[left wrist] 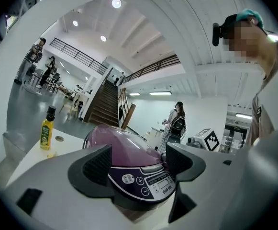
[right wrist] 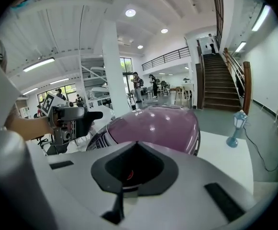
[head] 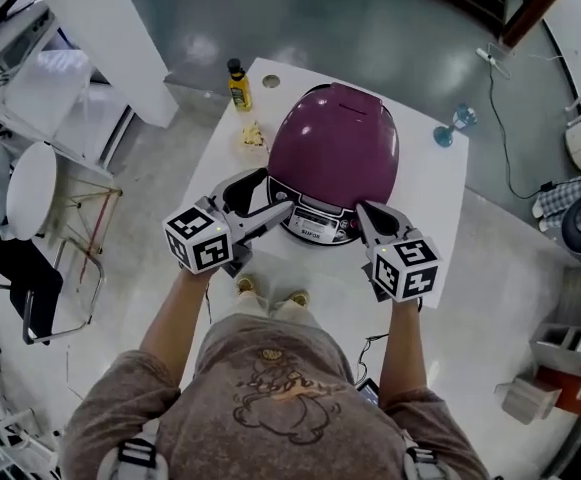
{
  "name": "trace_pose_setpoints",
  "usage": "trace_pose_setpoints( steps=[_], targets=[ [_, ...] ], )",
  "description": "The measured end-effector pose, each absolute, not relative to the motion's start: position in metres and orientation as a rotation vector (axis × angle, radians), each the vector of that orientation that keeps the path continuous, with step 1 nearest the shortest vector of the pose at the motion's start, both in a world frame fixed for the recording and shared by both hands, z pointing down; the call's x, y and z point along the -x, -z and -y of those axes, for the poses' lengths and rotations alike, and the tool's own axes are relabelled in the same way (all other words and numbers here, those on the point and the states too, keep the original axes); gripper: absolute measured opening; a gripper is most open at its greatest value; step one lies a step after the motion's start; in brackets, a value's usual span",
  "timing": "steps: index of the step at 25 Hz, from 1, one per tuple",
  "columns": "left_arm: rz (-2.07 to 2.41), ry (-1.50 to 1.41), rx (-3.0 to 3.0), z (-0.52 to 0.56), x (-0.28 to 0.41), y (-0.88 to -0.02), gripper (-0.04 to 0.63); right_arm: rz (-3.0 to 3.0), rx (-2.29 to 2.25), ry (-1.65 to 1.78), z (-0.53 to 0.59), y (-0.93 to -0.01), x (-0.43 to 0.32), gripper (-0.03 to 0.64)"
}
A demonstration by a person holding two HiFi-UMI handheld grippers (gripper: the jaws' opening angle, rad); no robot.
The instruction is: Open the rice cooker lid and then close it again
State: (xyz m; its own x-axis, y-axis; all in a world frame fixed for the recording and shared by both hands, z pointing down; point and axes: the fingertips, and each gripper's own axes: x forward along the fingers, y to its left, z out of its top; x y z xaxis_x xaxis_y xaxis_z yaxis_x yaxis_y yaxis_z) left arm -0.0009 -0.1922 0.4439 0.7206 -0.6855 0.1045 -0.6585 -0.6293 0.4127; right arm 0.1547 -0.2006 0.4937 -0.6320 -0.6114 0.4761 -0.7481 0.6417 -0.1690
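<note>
A purple rice cooker (head: 333, 148) stands on the white table (head: 432, 193) with its lid down. Its dark control panel (head: 315, 226) faces me. My left gripper (head: 268, 194) is open at the cooker's front left. In the left gripper view the panel (left wrist: 148, 181) lies in the gap between the left gripper's (left wrist: 139, 164) jaws. My right gripper (head: 364, 214) is shut with nothing in it, its tip at the cooker's front right beside the panel. The right gripper view has the joined jaws of the right gripper (right wrist: 135, 169) just before the purple lid (right wrist: 153, 126).
A yellow oil bottle (head: 238, 85) and a small yellow item (head: 254, 135) sit at the table's far left. A blue lamp-shaped ornament (head: 455, 123) stands at the far right. Chairs (head: 30, 188) and shelving stand left of the table. People stand far off in the hall.
</note>
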Motion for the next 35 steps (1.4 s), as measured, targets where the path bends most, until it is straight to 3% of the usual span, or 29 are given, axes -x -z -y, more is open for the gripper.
trace_pose_setpoints(
  steps=[11,31,35],
  targets=[
    [1.026,0.086,-2.536,0.157,-0.001,-0.438,0.368,2.519,-1.189,-0.310,0.187,-0.479,-0.158,0.006],
    [1.041,0.133,-2.616,0.038,0.018,-0.425,0.363,2.637,-1.456,-0.268,0.037,-0.438,-0.161,0.005],
    [1.085,0.144,-2.602,0.022,0.023,-0.430,0.276,2.639,-1.502,-0.254,0.010,-0.442,-0.167,0.005]
  ],
)
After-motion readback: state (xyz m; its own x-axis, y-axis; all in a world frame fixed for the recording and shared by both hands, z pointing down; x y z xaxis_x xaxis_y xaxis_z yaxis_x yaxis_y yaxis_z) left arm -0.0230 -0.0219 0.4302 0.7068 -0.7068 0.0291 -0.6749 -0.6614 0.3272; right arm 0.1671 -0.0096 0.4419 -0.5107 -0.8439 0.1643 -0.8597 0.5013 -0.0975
